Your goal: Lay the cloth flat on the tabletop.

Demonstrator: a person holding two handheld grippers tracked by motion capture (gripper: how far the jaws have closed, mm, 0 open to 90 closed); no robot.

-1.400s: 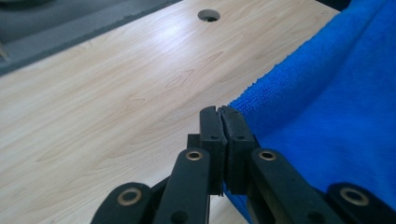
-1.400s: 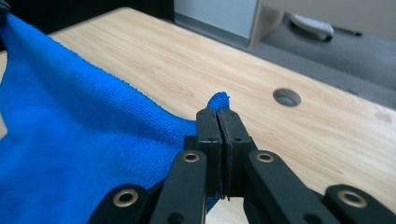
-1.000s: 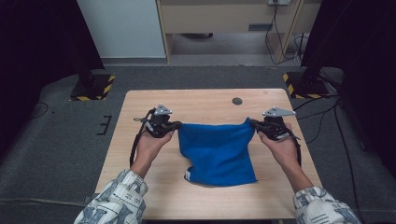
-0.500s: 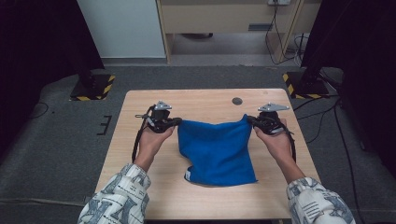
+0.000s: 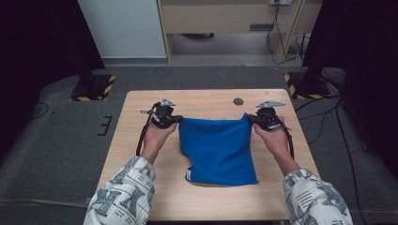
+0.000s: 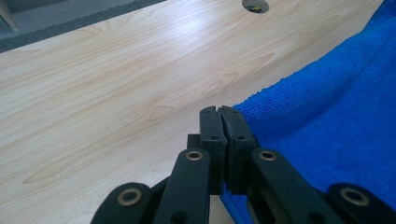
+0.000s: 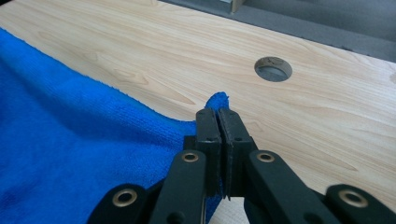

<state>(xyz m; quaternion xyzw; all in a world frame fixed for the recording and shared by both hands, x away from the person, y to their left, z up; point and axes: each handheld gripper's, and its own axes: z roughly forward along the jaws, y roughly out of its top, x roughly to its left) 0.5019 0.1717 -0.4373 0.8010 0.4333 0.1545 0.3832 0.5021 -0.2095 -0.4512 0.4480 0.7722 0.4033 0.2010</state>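
Note:
A blue cloth (image 5: 218, 150) lies spread on the wooden table (image 5: 202, 101), its far edge stretched between both grippers. My left gripper (image 5: 174, 121) is shut on the cloth's far left corner; in the left gripper view the black jaws (image 6: 219, 114) pinch the blue cloth (image 6: 327, 121) edge. My right gripper (image 5: 248, 119) is shut on the far right corner; in the right gripper view a tip of blue cloth (image 7: 217, 99) pokes out past the closed right gripper (image 7: 217, 114). The near part of the cloth rests on the table.
A round cable hole (image 5: 238, 101) sits in the table beyond the cloth, also visible as hole (image 7: 273, 68) and hole (image 6: 255, 4). Dark stands with striped bases (image 5: 91, 89) flank the table. A cabinet stands behind.
Both hands have moved away from the person, toward the far side of the table and slightly down, carrying the cloth's far edge with them. The cloth lies flatter.

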